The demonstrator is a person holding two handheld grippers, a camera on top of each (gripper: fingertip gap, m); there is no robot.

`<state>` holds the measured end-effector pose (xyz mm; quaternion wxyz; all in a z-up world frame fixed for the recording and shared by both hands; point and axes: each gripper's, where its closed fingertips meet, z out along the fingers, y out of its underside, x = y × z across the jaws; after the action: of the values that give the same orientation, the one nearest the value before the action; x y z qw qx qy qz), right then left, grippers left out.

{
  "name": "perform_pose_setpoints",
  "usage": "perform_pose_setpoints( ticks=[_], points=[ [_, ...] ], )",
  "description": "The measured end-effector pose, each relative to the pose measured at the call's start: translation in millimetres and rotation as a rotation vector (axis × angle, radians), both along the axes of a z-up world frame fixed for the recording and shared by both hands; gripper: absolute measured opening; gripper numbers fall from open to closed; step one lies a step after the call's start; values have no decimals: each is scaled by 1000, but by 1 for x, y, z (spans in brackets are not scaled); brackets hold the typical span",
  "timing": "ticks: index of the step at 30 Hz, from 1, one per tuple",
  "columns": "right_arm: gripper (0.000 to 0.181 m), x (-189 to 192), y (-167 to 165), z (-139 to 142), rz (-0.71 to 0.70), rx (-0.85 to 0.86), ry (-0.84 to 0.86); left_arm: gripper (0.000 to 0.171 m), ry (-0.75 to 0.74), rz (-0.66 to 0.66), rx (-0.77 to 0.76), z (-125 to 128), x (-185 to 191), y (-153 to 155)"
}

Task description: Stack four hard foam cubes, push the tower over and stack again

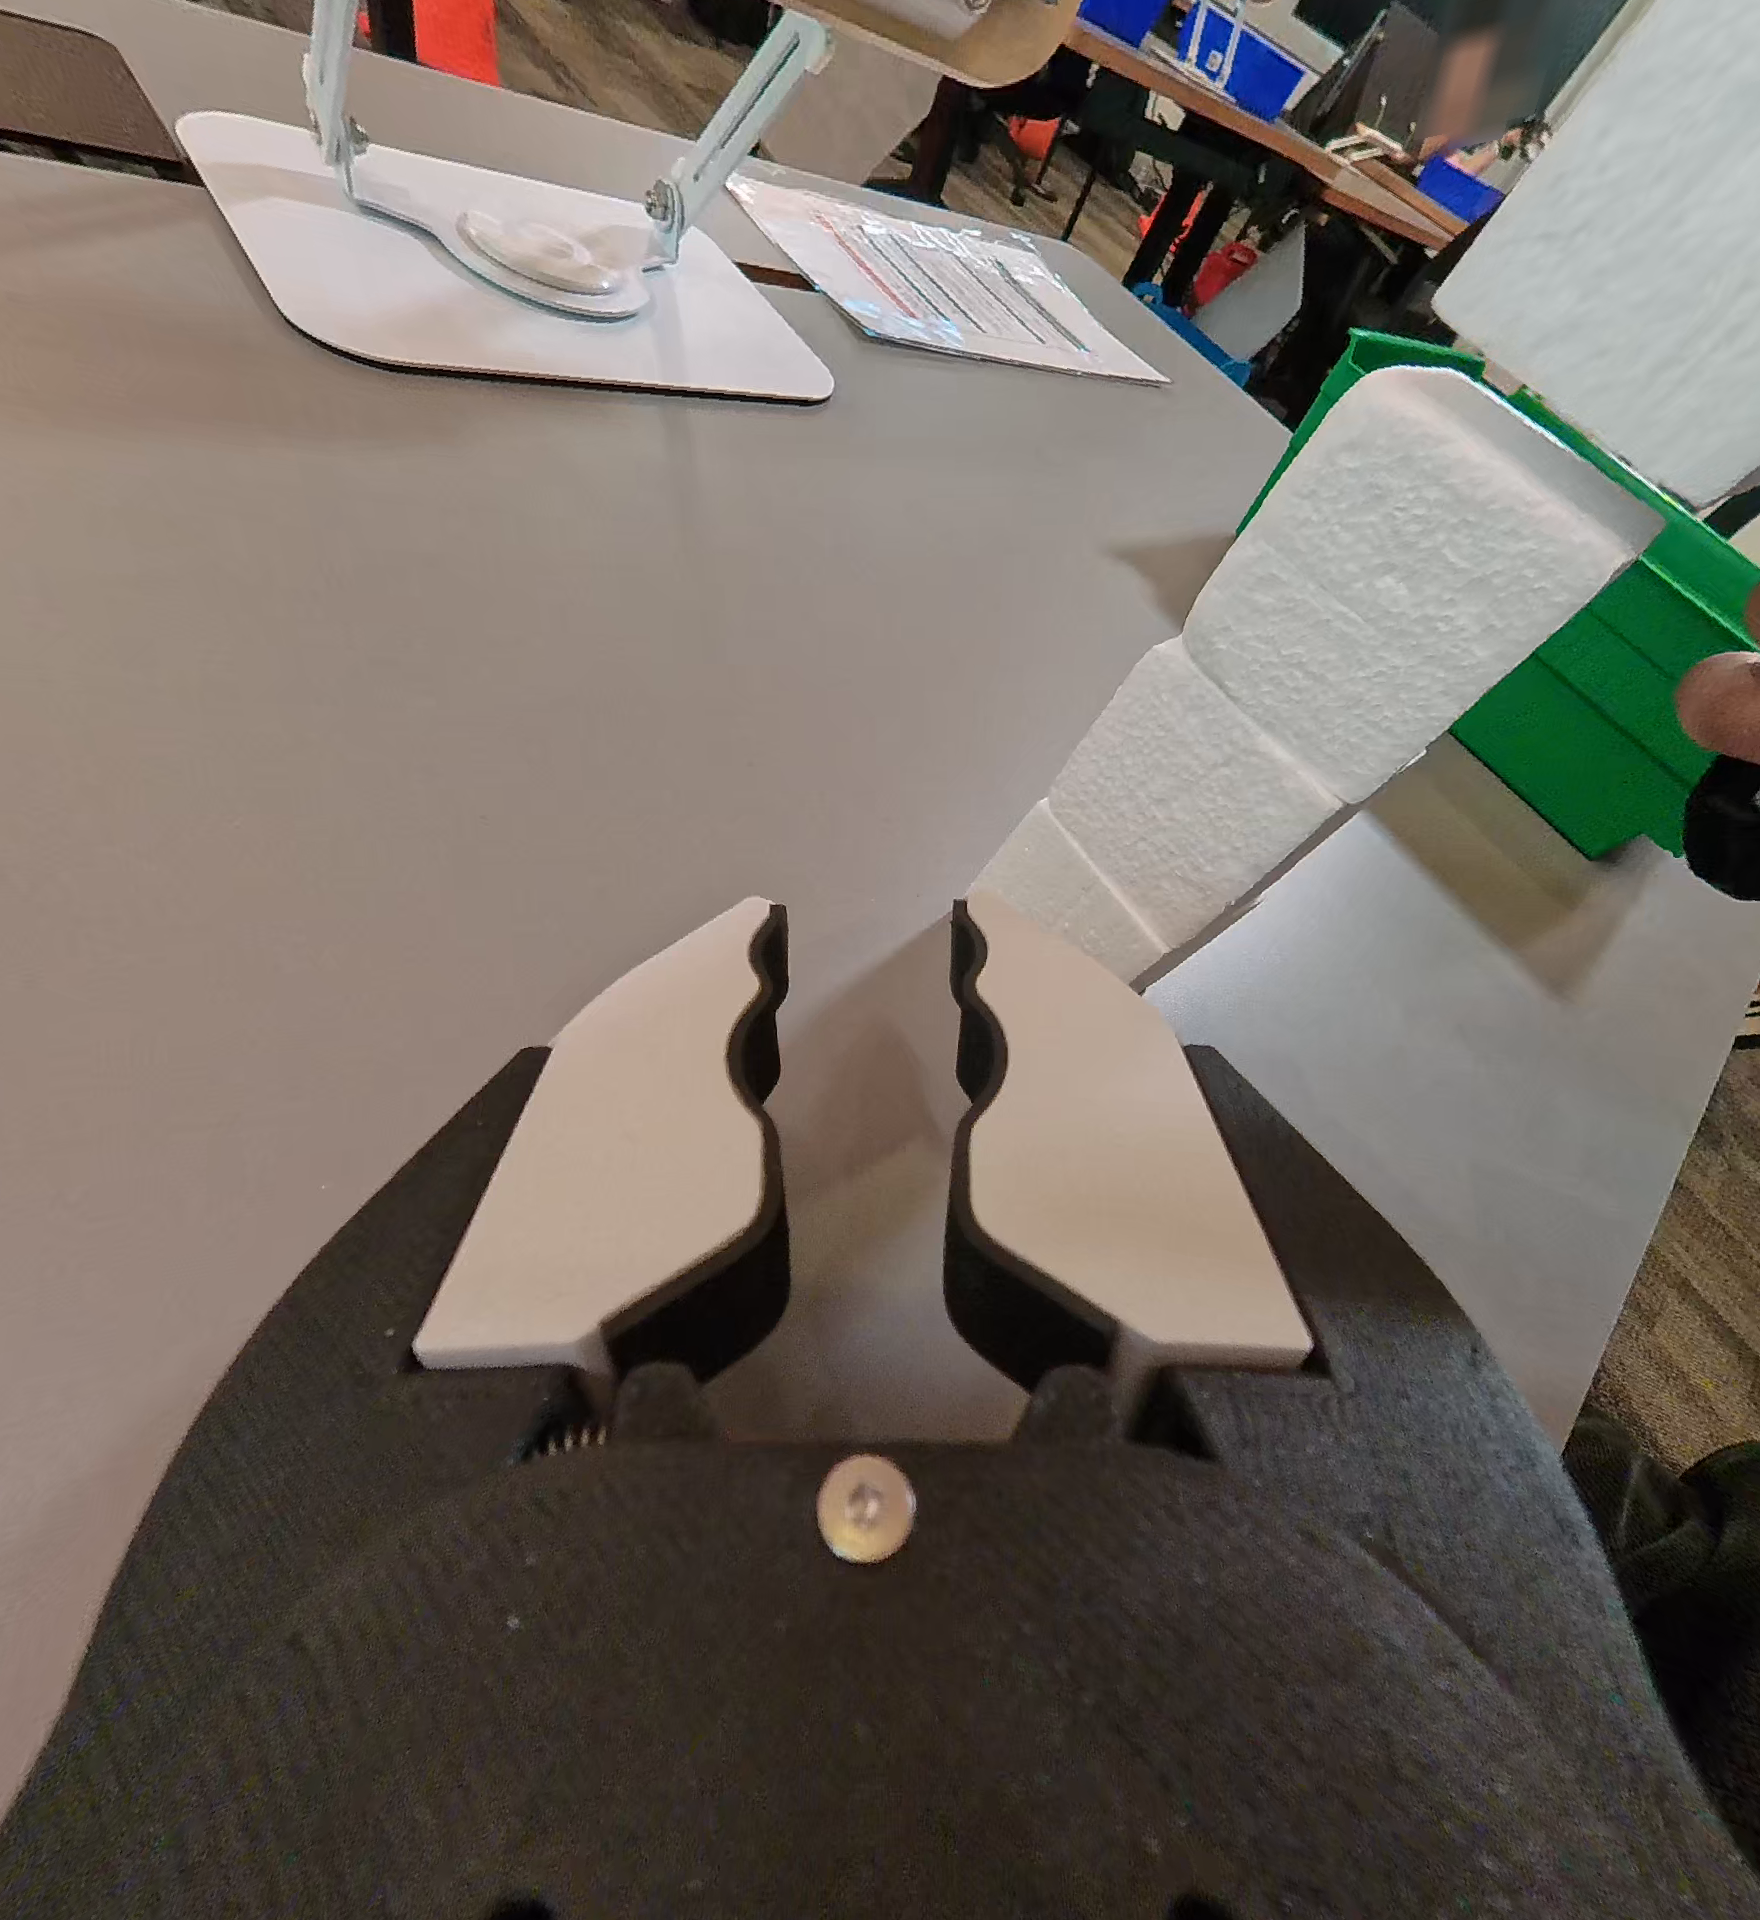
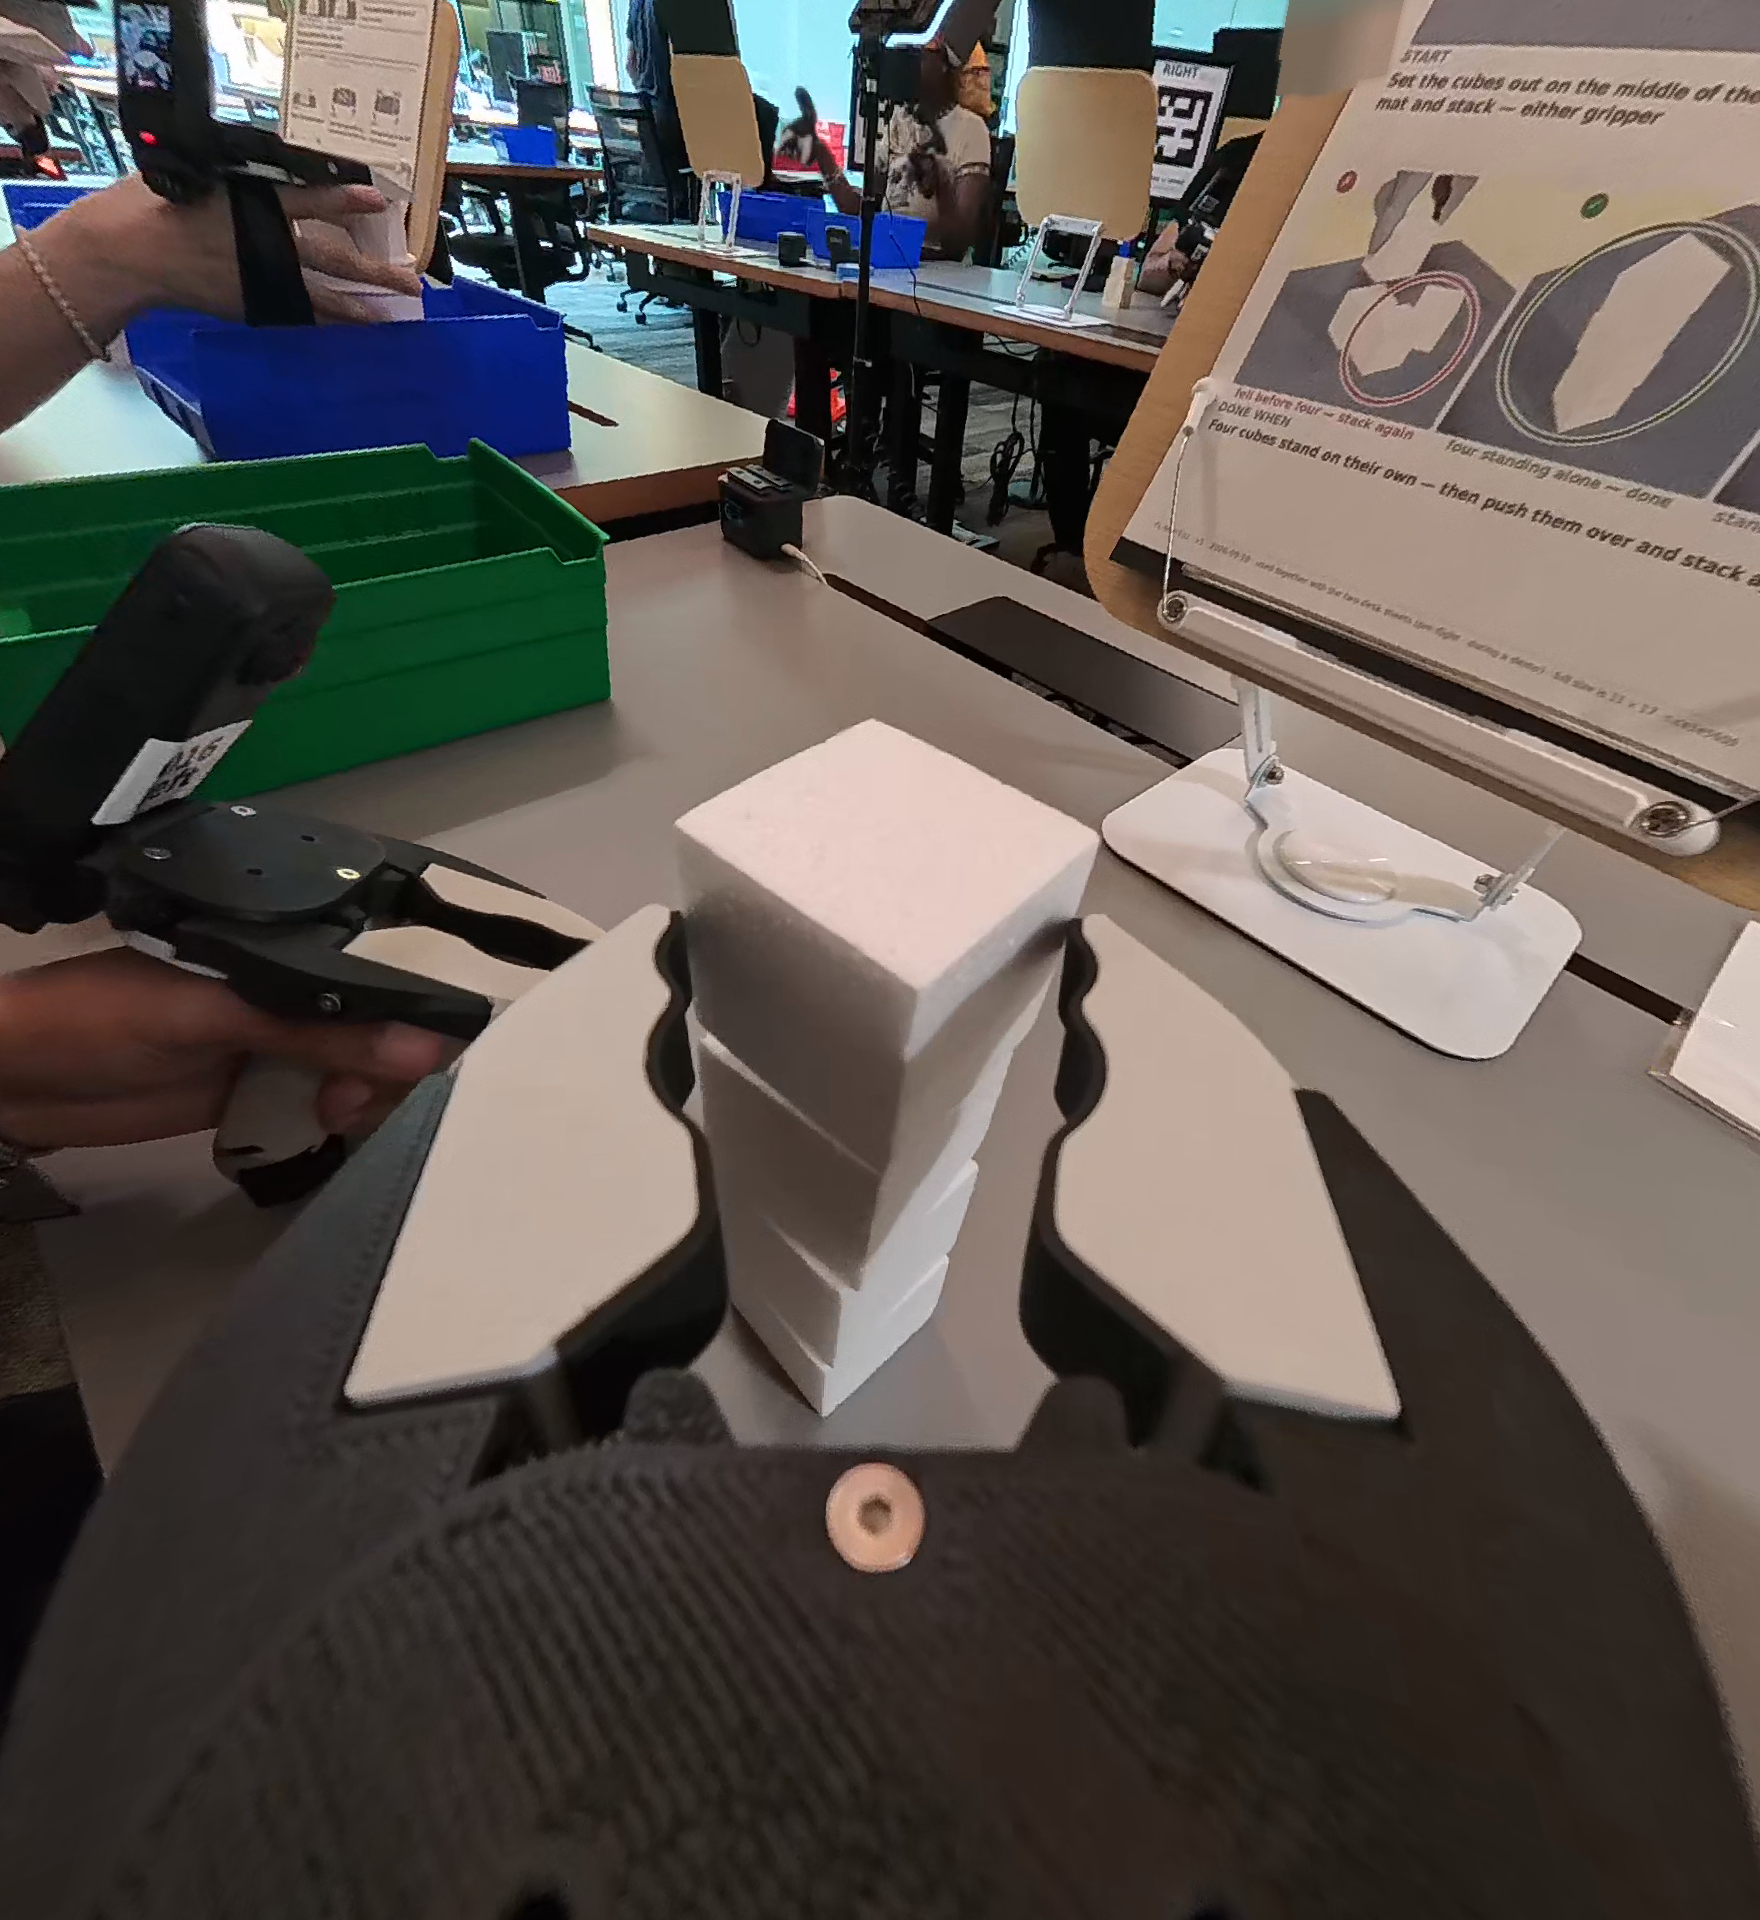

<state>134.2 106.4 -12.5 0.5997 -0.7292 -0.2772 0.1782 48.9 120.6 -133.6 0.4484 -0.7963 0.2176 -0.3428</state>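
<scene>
The right gripper (image 2: 871, 966) brackets the top cube of a four-high white foam stack (image 2: 860, 1081) on the grey table (image 2: 1478, 1195), jaws apart, contact uncertain. The left gripper (image 1: 865, 914) hangs empty and parted just left of the stack; green bins (image 2: 336, 603) sit beyond.

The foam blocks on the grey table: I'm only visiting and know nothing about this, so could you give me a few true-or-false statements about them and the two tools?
1. The foam blocks stand in a stack of four. True.
2. The left tool holds a block. False: it is open and empty, beside the stack.
3. The right tool has a finger on each side of the top block. True.
4. The green bin is full of blocks. False: no blocks show in it.
</scene>
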Motion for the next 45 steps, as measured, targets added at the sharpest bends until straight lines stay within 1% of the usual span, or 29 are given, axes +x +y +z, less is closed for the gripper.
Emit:
perform_pose_setpoints(
  ticks=[9, 34, 38, 45],
  points=[
    [70, -4, -1, -4, -3, 12, -39, 31, 0, -1, -2, 0, 0, 0],
    [70, -4, 1, -7, 5, 7, -43, 31, 0, -2, -6, 0, 0, -1],
    [75, -5, 1, -9, 10, 3, -52, 31, 0, -2, -6, -1, 0, -1],
    [85, -5, -2, -3, 26, -1, -40, 31, -1, -3, -7, -1, 0, -1]
  ],
)
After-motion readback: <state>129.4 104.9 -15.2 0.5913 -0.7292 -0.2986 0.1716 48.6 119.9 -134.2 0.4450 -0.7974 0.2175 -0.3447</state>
